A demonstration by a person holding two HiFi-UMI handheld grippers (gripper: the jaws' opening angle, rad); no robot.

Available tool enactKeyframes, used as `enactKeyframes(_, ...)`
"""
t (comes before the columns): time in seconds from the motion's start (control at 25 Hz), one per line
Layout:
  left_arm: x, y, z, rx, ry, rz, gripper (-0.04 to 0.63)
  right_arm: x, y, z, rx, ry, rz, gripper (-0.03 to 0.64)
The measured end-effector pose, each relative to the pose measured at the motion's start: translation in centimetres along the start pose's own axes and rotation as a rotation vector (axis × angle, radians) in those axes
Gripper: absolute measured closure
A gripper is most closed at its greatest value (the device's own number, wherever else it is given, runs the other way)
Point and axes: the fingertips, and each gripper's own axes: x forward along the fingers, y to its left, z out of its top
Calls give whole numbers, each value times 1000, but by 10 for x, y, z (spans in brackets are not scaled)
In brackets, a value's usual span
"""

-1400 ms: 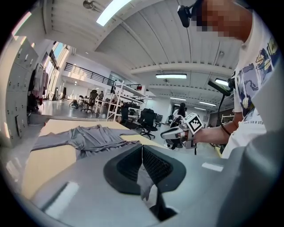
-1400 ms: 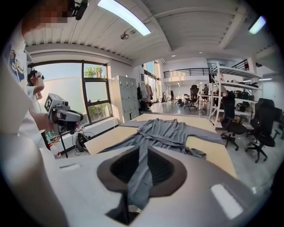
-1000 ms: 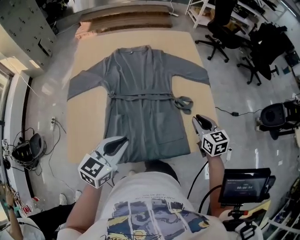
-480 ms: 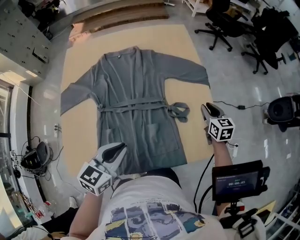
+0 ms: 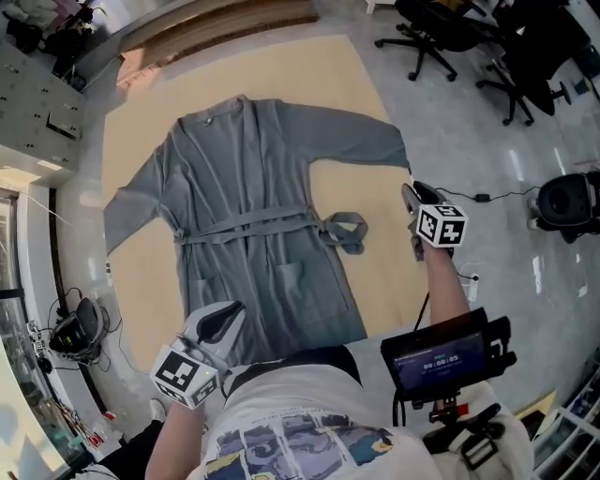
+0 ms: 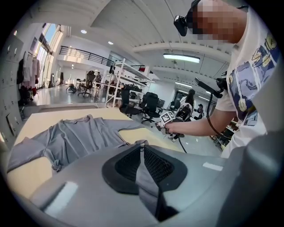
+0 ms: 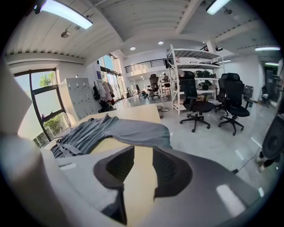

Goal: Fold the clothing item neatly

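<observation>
Right now grey robe (image 5: 253,187) lies face up and spread flat on tan mat (image 5: 370,253), both sleeves out to the sides, collar at the end farthest from the person. Belt is tied across the waist, its knot (image 5: 342,230) lying off the robe's edge on the mat, on the side toward the right gripper. Left gripper (image 5: 225,317) hangs over the hem corner nearest the person. In the left gripper view (image 6: 142,150) its jaw tips meet, nothing pinched; grey cloth shows through the slit behind them, and the rest of the robe (image 6: 75,135) stretches ahead and left of the jaws. Right gripper (image 5: 415,195) is held off the mat's edge, beyond the belt knot. Its jaws (image 7: 140,153) stand a little apart and empty, bare mat (image 7: 140,186) showing in the gap; one sleeve (image 7: 133,131) lies just ahead of them. Beyond that sleeve: polished floor, office chairs (image 7: 195,104), shelving (image 7: 188,73). Black cable (image 5: 469,199) runs on the floor right of the right jaws. Stacked boards (image 5: 216,28) lie past the collar end. Small screen (image 5: 436,356) is mounted at the person's chest.
</observation>
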Motion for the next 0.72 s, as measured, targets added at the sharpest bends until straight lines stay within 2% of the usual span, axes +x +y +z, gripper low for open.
enactKeyframes(0.16, 10, 5, 5, -11, 24, 1, 566, 23, -22, 4, 15, 19, -18, 497)
enactKeyframes(0.32, 22, 3, 8, 9, 48, -32, 566, 49, -44, 12, 34, 37, -24, 472)
enactKeyframes(0.72, 37, 1, -4, -46, 92, -41, 566, 94, -73, 10, 142, 82, 8, 440)
